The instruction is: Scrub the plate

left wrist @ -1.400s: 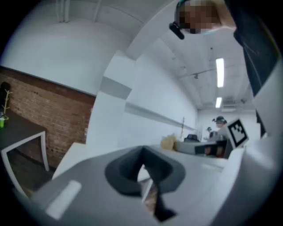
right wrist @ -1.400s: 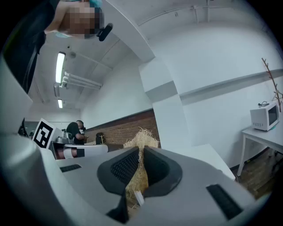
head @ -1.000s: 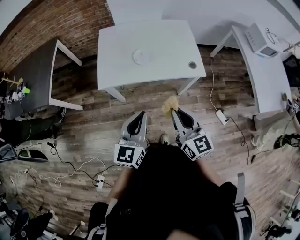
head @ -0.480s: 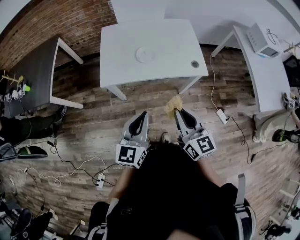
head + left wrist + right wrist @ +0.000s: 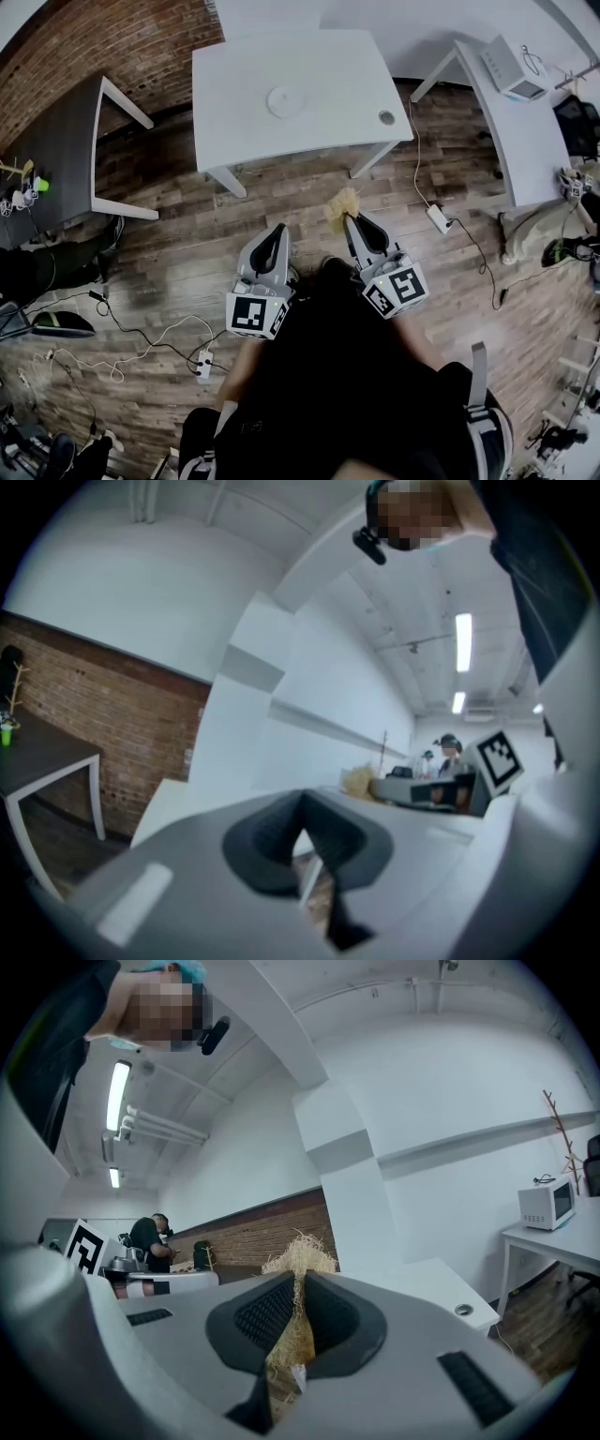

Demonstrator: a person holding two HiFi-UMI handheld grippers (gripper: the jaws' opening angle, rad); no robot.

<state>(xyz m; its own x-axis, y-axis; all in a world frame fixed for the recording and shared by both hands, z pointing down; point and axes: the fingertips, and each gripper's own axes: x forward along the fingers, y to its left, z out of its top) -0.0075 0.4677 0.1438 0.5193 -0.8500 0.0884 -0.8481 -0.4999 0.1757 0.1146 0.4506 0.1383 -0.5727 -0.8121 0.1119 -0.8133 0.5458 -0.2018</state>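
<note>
Barely anything tbh. The white table (image 5: pixel 319 103) slides a touch up the head view, so the left gripper (image 5: pixel 278 231) and the straw scrubber (image 5: pixel 341 204) pinched in the right gripper (image 5: pixel 352 221) now sit slightly farther from its front edge.

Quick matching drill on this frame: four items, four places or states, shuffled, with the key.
Column one:
1. plate
2. scrubber
3. left gripper
4. power strip

Column two:
A. lying on the wood floor
B. clamped in the right gripper
C. sitting on the white table
D. jaws together, nothing between them

Pairs: 1-C, 2-B, 3-D, 4-A
</note>
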